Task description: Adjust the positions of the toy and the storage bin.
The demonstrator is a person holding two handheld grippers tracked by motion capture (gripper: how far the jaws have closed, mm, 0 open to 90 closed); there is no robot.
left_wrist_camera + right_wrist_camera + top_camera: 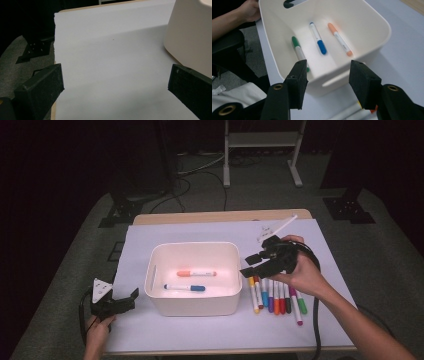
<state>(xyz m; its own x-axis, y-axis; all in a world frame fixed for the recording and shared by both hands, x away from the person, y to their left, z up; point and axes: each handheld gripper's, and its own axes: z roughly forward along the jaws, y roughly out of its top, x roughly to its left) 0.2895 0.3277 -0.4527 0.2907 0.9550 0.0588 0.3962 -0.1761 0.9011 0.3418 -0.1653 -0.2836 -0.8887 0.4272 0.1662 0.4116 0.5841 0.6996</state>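
A white bin (165, 305) stands mid-table on a pale sheet. Inside it lie an orange-capped marker (196, 273) and a blue-capped marker (185, 287). The right gripper view looks into the bin (374, 42) and shows the orange marker (340, 39), the blue one (318, 38) and a green marker (298, 50) along a side wall. My right gripper (246, 266) hovers just right of the bin, above a row of several coloured markers (277, 299); its jaws (329, 67) stand open with nothing between them. My left gripper (133, 299) rests left of the bin, open and empty (116, 72).
The pale sheet (200, 332) covers most of the wooden table (220, 216). The bin's outer wall (190, 32) lies close to the left gripper's right jaw. A black cable (316, 320) trails from the right hand. Dark stands and cables sit on the floor beyond the table.
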